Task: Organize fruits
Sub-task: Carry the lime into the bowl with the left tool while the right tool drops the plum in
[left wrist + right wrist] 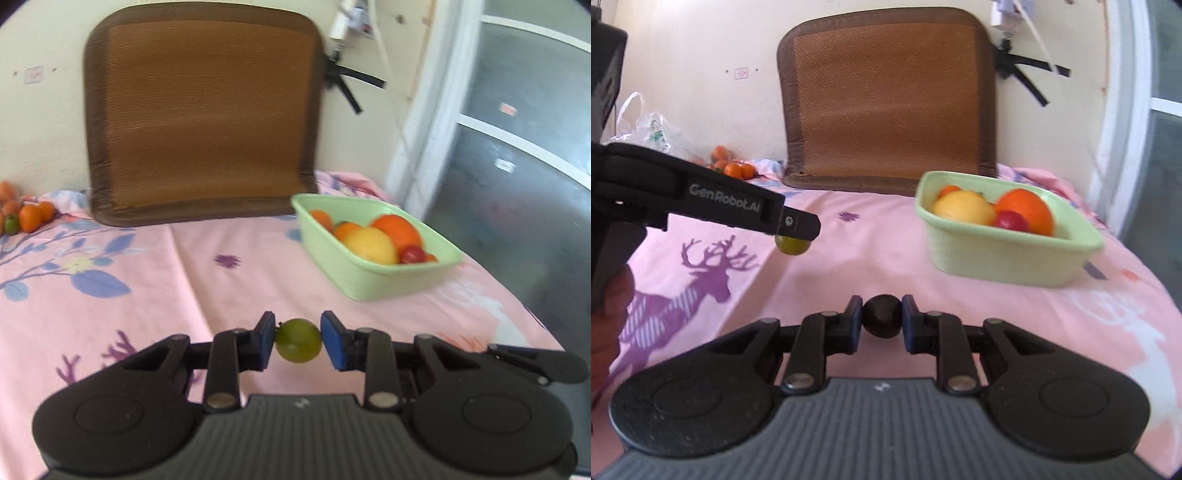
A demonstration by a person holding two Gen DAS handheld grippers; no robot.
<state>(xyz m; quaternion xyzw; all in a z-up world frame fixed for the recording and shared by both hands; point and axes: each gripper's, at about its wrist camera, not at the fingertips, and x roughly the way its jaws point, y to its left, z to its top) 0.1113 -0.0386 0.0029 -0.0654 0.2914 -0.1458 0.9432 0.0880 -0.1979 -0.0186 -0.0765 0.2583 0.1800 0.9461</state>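
My left gripper [298,341] is shut on a small green fruit [298,339] and holds it above the pink sheet; it also shows in the right wrist view [798,236] at the left, with the green fruit [791,245] under its tip. My right gripper [882,321] is shut on a dark round fruit [882,315]. A light green basin [384,280] [1008,258] holds oranges, a yellow fruit [964,206] and a red fruit [1010,220], ahead and to the right of both grippers.
A brown woven mat [203,110] leans on the wall at the back. Several small orange fruits and a green one [26,216] lie at the far left by a plastic bag [650,133]. The bed edge drops off at the right by a glass door [517,147].
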